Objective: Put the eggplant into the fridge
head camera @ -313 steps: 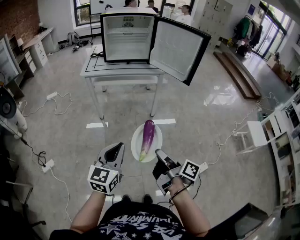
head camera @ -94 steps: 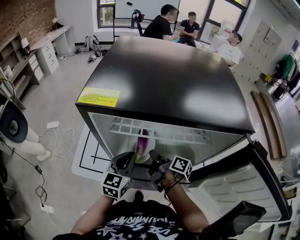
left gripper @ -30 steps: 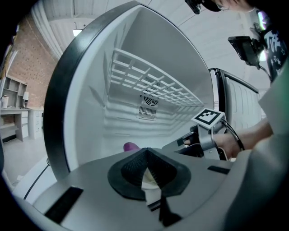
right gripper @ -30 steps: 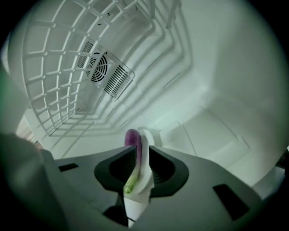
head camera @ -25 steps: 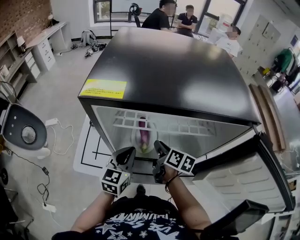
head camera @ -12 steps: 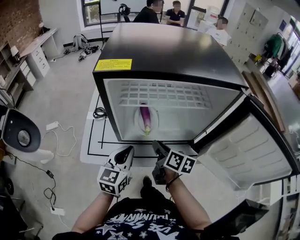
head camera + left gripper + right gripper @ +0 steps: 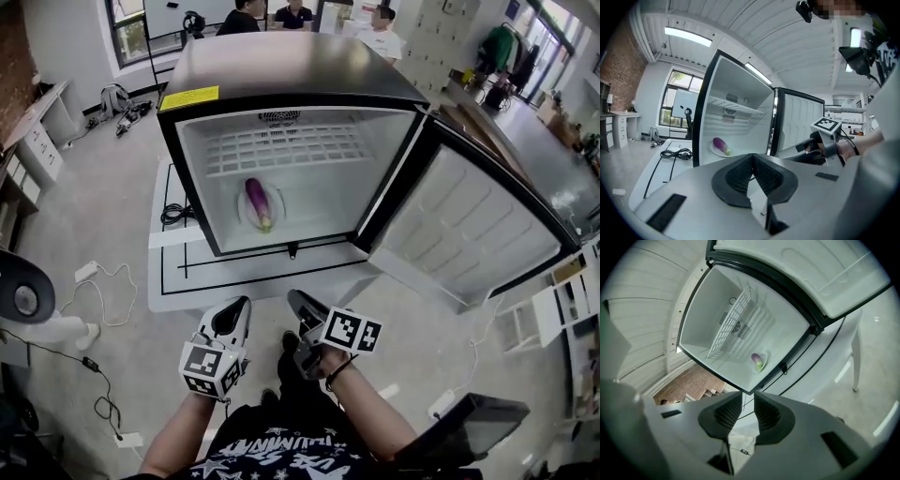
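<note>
Inside the fridge (image 7: pixel 281 70), under wire shelf (image 7: pixel 281 150), eggplant (image 7: pixel 257 200) on plate (image 7: pixel 275 208)

Print on the fridge (image 7: pixel 281 61) label (image 7: pixel 188 97) is illegibly small

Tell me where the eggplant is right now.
In the head view, the eggplant lies on a white plate on the floor of the open fridge, left of centre, beneath the wire shelf.

A glossy pale grey floor (image 7: pixel 84 216) spreads all round, with white cables (image 7: pixel 111 274) trailing at the left. A red brick wall (image 7: pixel 616 65) meets a large dark-framed window (image 7: pixel 677 101). White desks with drawers (image 7: pixel 33 141) line the left side. Long ceiling strip lights (image 7: pixel 689 36) glow overhead.
</note>
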